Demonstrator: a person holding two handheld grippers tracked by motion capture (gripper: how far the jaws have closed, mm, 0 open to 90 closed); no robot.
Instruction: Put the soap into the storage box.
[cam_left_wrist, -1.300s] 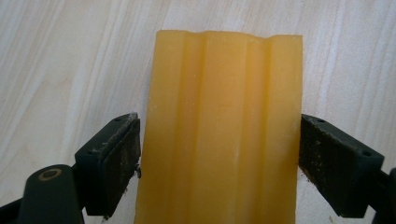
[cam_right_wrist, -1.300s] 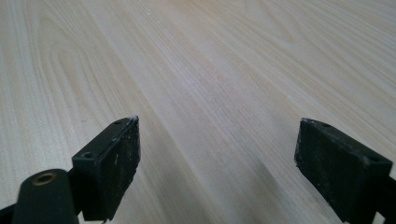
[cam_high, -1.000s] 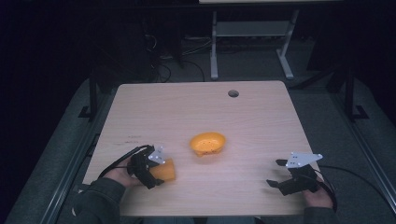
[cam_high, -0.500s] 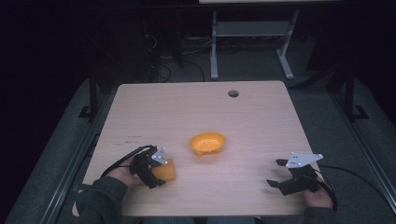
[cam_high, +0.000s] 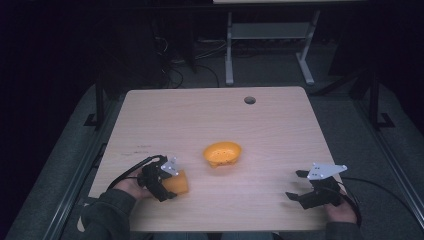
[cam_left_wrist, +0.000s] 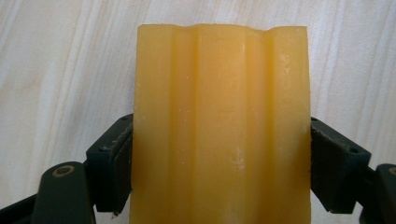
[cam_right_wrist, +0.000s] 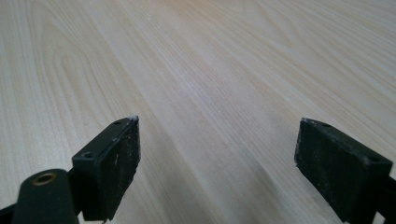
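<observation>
Left gripper view gives us the clearest read: our left gripper (cam_left_wrist: 219, 154) is clenched on the ridged, waxy orange-yellow block (cam_left_wrist: 222, 126), one jaw pressed against each of its sides, just above the pale wooden table (cam_left_wrist: 56, 70). In the high view that block (cam_high: 176, 183) sits at the table's near left edge, well apart from the shallow orange plastic bowl (cam_high: 222, 153) at the middle, so we judge the carry is just beginning and calls for a lift and a swing toward the bowl. Our right gripper (cam_high: 299, 185) rests released at the near right, jaws wide apart around nothing.
</observation>
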